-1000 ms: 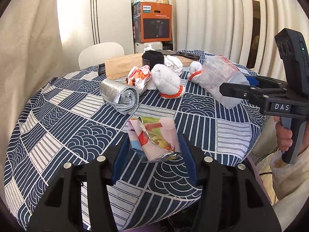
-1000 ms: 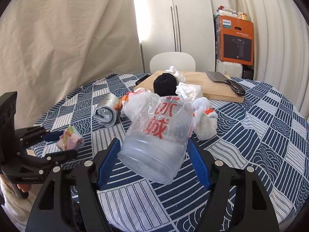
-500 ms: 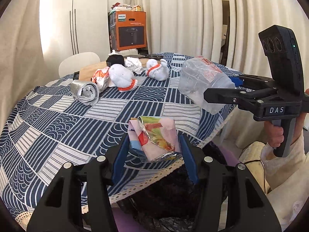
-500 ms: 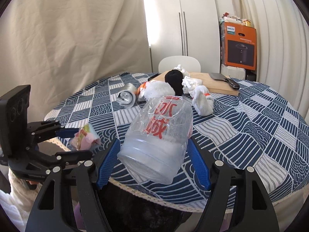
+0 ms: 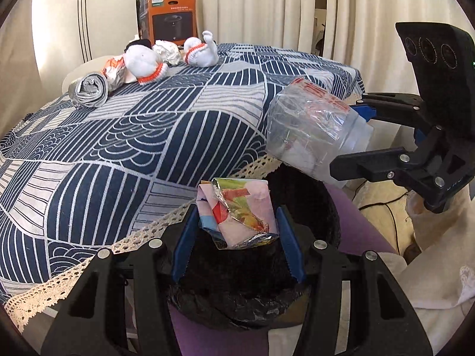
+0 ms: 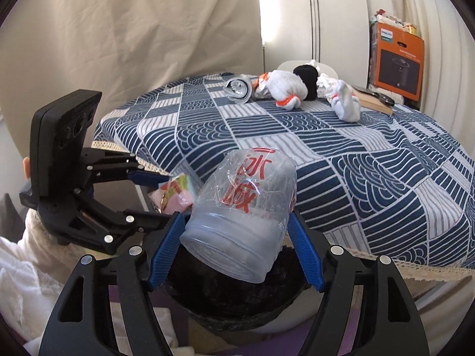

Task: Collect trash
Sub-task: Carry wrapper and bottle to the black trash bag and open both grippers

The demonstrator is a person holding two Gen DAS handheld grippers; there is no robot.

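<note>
Both tongs clamped — left tongs (image 5: 237,237) on wrapper (image 5: 237,210), right tongs (image 6: 234,243) on bottle (image 6: 240,216) — above black-lined bin (image 5: 237,299).

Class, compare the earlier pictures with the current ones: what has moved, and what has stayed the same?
Both grippers carried their loads off the table to above the black-lined bin. The left gripper keeps the foil snack wrapper, the right gripper the crushed plastic bottle. Nothing was released; the socks and other clutter stay put.

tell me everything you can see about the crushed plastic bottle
The crushed plastic bottle is clear, crinkled and dented, with red Chinese characters on its wrap and a frosted whitish base. It is tilted, base toward the camera, pinched between the blue pads of the right claw, above a bin lined with a black bag, off the table.
</note>
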